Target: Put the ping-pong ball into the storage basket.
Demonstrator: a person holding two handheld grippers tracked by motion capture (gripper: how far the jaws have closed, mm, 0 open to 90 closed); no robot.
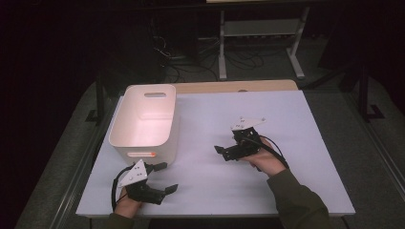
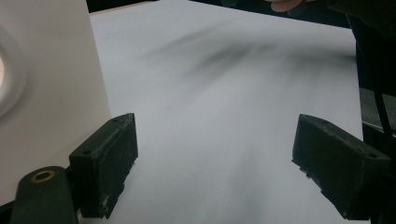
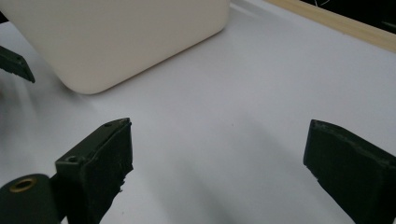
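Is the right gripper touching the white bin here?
Apart. In the high view the right gripper sits over bare table well to the side of the white bin; its own view shows open jaws with bare tabletop before the bin.

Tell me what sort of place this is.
Probably a lab or workshop rigged for recording: a white-topped table holding one white bin, cables strewn on the dark floor, and a metal-framed stand behind.

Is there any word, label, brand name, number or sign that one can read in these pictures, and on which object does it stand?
No text can be read.
White plastic bin: a small orange mark on its near wall, too small to tell whether it is writing.
Left gripper, right gripper and white table top: no writing visible.
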